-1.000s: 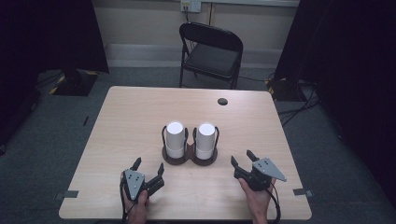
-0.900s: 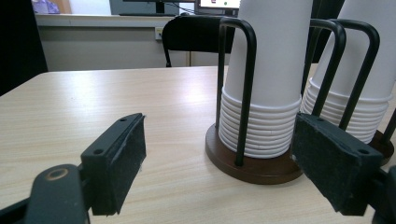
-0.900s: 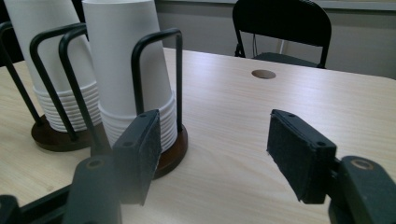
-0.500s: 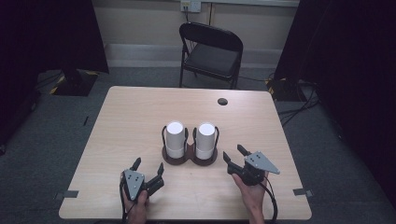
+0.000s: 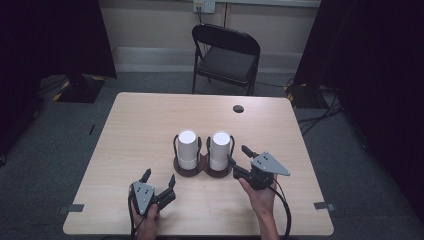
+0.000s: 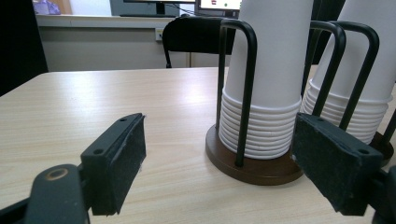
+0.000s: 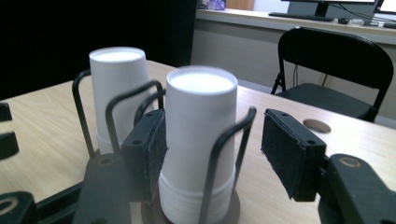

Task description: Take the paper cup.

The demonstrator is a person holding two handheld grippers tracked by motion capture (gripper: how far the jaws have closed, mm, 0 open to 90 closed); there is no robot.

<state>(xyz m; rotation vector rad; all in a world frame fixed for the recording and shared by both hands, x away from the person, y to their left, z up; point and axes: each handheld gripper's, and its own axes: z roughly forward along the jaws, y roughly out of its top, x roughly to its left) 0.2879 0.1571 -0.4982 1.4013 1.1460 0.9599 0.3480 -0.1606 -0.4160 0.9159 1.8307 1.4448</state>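
From the high view, the right gripper (image 5: pixel 238 155) is now sitting up against the right cup stack (image 5: pixel 220 150). A second ago it was lying farther back and to the right, so the person's right hand has been carrying it in toward the wire holder (image 5: pixel 202 172). Its jaws have just been narrowing, but a gap is showing between them and nothing is being squeezed. The left gripper (image 5: pixel 159 176) is resting where it was, near the front edge of the table (image 5: pixel 140 120), with its jaws spread wide. The left cup stack (image 5: pixel 187 149) is standing untouched beside the right one, mid-table.

In the left gripper view, the left gripper (image 6: pixel 219 126) is pointing at the holder from low down, with its pads far apart and empty. The left cup stack (image 6: pixel 271 70) and the right cup stack (image 6: pixel 359 60) are both sitting upside down inside their wire loops.

In the right gripper view, the right gripper (image 7: pixel 215 121) is framing the right cup stack (image 7: pixel 201 107). One pad is looking very close to the cup wall (whether it touches, I cannot tell) and the other is standing clear. The left cup stack (image 7: pixel 116 74) is standing behind.

By my reading, the reach is nearly done. The jaws are lining up to pinch the top cup, and lifting has not begun.
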